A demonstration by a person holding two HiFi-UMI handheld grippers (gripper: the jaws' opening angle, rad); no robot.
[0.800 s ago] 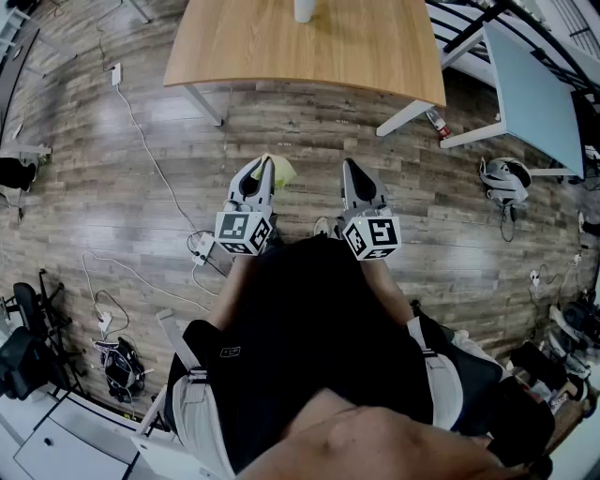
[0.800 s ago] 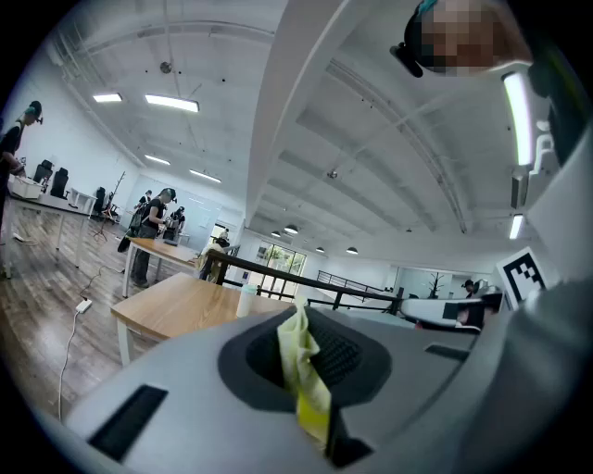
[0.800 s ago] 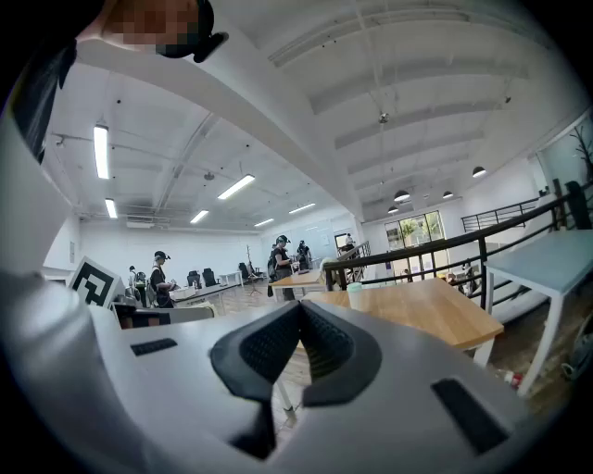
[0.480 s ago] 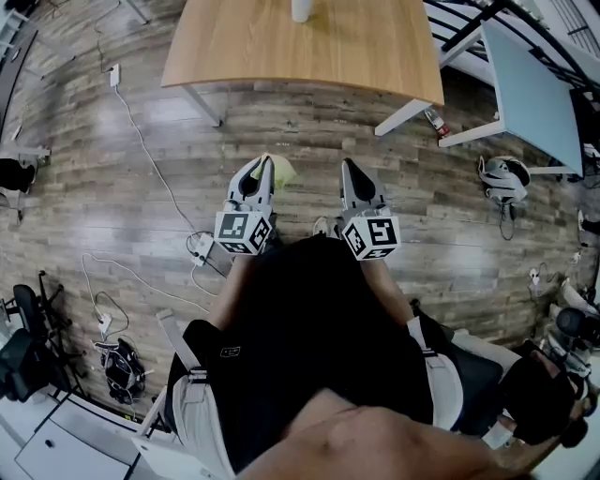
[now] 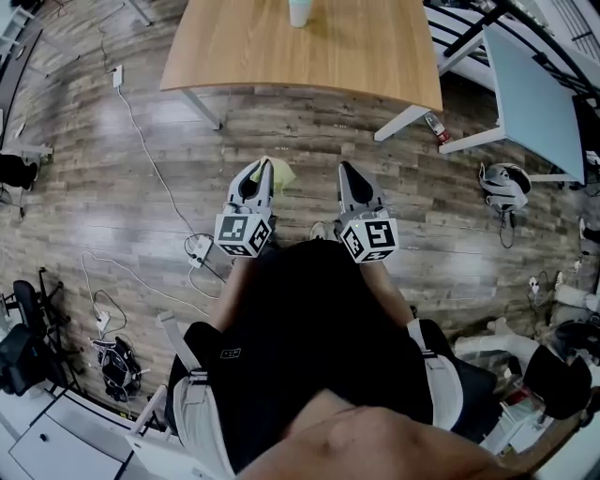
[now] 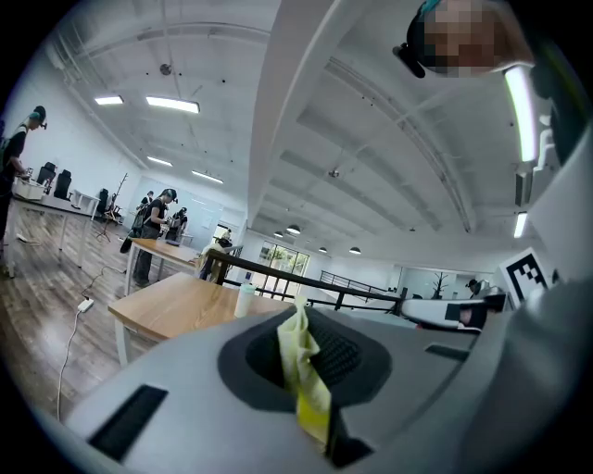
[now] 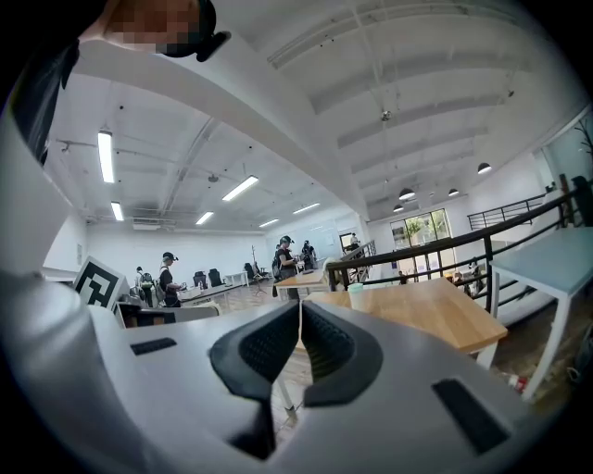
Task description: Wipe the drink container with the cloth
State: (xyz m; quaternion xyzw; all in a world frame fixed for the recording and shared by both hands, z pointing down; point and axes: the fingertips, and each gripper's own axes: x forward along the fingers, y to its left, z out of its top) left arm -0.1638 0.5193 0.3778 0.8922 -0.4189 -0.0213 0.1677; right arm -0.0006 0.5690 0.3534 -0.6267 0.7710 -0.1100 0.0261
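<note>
A pale drink container [image 5: 299, 12] with a teal top stands on the wooden table [image 5: 281, 52] at the far edge of the head view; it also shows small in the left gripper view, drink container [image 6: 245, 301], and in the right gripper view, drink container [image 7: 356, 296]. My left gripper [image 5: 262, 178] is held close to my body over the floor, shut on a yellow-green cloth [image 6: 304, 370] that sticks out past its jaws, cloth [image 5: 280, 172]. My right gripper [image 5: 350, 178] is beside it, shut with nothing between its jaws.
White cables and a power strip [image 5: 199, 247] lie on the wooden floor at my left. A white-framed table [image 5: 525, 89] stands at the right with a helmet [image 5: 506, 183] on the floor near it. People work at desks [image 6: 148, 245] in the distance.
The view has shifted slightly so more of the drink container shows at the top. Both grippers stay in place.
</note>
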